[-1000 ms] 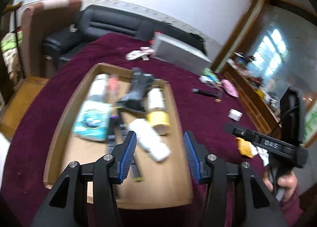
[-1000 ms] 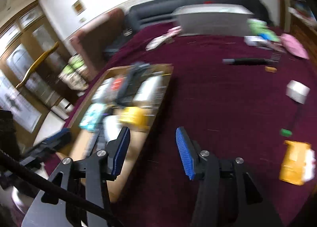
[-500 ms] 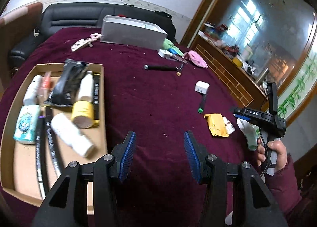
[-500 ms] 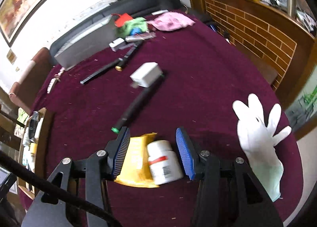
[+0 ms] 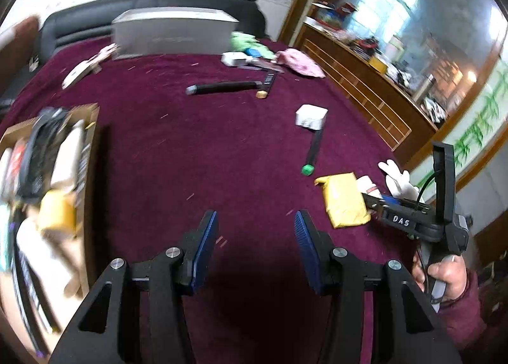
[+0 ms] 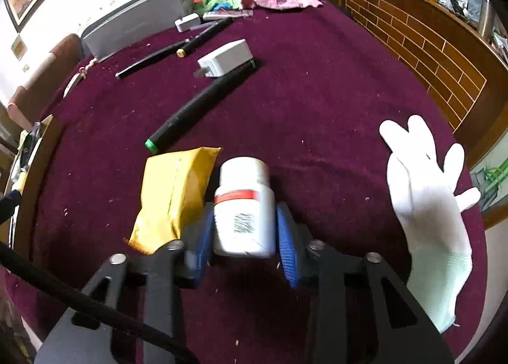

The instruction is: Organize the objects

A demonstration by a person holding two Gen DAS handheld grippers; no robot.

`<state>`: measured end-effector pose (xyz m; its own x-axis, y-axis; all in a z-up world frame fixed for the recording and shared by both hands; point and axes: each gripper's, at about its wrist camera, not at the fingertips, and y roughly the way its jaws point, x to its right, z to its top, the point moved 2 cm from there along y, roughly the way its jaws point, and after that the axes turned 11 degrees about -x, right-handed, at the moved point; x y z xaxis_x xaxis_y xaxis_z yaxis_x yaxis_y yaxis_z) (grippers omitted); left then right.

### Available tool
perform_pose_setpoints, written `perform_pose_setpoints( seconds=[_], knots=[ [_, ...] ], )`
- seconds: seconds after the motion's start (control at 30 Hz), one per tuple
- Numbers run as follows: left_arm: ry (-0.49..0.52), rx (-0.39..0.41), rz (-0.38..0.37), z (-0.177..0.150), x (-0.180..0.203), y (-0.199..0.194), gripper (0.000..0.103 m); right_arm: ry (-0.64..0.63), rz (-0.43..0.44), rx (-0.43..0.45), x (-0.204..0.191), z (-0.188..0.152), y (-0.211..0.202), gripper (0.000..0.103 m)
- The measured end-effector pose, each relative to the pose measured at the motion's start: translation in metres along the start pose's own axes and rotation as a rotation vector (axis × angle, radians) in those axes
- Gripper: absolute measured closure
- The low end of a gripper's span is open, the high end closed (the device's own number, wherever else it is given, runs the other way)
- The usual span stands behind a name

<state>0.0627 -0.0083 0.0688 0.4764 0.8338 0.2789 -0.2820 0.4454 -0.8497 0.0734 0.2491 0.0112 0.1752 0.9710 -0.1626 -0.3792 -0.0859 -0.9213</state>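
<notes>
Closing right gripper (image 6: pixel 244 230), white bottle (image 6: pixel 243 205) between

White pill bottle (image 6: pixel 243 208) lying between closing jaws, beside yellow packet (image 6: pixel 173 195)

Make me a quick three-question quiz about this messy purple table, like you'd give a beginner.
1. True or false: the left gripper holds the yellow foil packet.
2. What lies between the right gripper blades as its jaws are closing? A) white plastic pill bottle with a red band B) white cloth glove C) black pen with a green tip
3. Fill in: the white charger block rests on the ______ tablecloth.

Key: 1 false; 2 A; 3 purple.
</notes>
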Motion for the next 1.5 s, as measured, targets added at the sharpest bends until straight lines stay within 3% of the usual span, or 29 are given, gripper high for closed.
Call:
perform_pose_setpoints(
  seconds=[0.17, 0.33, 0.5, 0.67, 0.9, 0.93, 0.97, 1.0, 1.17, 1.5],
  knots=[
    [0.106, -0.013, 0.002, 0.043, 0.039, 0.041, 0.059, 0.021, 0.055, 0.019, 0.004, 0.002, 0.001, 0.071],
    [0.223, -0.080, 0.015, 0.079, 0.078, 0.095, 0.060, 0.051, 0.114, 0.009, 0.018, -0.006, -0.005, 0.071],
    [0.276, -0.131, 0.086, 0.101, 0.098, 0.141, 0.060, 0.064, 0.170, 0.009, 0.025, -0.006, -0.006, 0.071],
    [0.311, -0.143, 0.146, 0.108, 0.102, 0.161, 0.060, 0.066, 0.192, 0.009, 0.027, -0.004, -0.005, 0.071],
    [0.338, -0.142, 0.165, 0.112, 0.107, 0.167, 0.062, 0.074, 0.202, 0.010, 0.028, -0.003, -0.004, 0.070],
    [0.344, -0.140, 0.180, 0.111, 0.109, 0.166, 0.066, 0.075, 0.201, 0.010, 0.028, -0.003, -0.004, 0.070],
    [0.349, -0.139, 0.186, 0.110, 0.111, 0.166, 0.084, 0.078, 0.202, 0.010, 0.028, -0.003, -0.004, 0.070],
    [0.355, -0.144, 0.197, 0.109, 0.114, 0.164, 0.091, 0.080, 0.203, 0.010, 0.028, -0.003, -0.004, 0.070],
    [0.337, -0.134, 0.187, 0.103, 0.113, 0.152, 0.092, 0.086, 0.207, 0.013, 0.029, -0.002, -0.003, 0.070],
    [0.242, -0.121, 0.164, 0.063, 0.064, 0.100, 0.092, 0.076, 0.165, 0.012, 0.024, -0.002, -0.003, 0.070]
  ],
)
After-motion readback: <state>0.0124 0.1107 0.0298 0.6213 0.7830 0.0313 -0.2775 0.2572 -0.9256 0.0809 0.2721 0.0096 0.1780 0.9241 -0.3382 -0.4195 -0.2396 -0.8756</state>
